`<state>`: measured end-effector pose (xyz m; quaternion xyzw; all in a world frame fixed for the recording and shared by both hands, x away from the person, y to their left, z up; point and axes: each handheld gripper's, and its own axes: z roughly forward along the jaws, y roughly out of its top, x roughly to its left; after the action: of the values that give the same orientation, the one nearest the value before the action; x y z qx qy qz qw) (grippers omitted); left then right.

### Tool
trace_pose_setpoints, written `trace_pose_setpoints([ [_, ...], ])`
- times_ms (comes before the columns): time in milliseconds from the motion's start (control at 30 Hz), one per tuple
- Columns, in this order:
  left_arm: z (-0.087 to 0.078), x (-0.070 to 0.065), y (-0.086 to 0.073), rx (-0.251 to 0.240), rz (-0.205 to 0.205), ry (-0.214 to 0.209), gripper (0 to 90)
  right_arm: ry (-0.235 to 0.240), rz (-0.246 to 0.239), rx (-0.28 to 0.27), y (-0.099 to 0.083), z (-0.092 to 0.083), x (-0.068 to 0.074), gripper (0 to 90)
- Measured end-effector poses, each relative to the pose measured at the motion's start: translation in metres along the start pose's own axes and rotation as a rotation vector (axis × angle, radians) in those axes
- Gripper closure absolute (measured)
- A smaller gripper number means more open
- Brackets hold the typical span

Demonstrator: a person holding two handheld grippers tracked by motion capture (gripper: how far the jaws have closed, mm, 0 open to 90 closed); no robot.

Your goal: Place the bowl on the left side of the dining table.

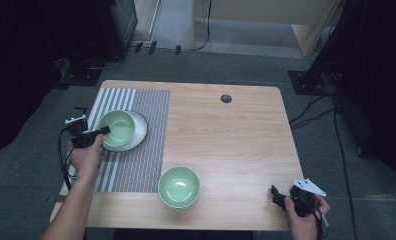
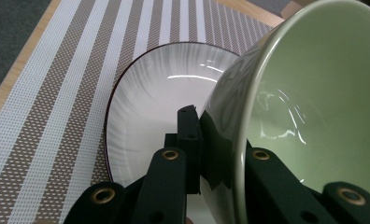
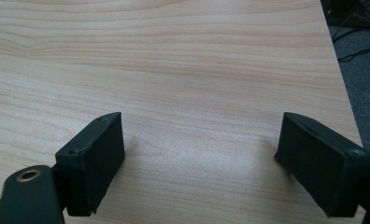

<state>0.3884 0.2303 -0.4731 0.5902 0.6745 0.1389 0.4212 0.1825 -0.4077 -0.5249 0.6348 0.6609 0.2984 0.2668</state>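
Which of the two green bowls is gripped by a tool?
The green bowl on the white plate, its rim clamped by the left tool; the other bowl sits untouched near the front edge.

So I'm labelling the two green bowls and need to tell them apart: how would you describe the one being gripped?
On the table, find the striped mat at the left. On it lies a white plate, and the bowl sits on that plate. Unlike the other bowl, on bare wood near the front edge, its rim is pinched by the left gripper.
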Motion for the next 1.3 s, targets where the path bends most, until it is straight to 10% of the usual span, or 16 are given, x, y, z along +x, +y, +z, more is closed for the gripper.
trace_pose_setpoints([
  [1300, 0.036, 0.007, 0.034, 0.303, -0.066, 0.067, 82.3, 0.002, -0.001, -0.001, 0.0, 0.0, 0.0, 15.5],
])
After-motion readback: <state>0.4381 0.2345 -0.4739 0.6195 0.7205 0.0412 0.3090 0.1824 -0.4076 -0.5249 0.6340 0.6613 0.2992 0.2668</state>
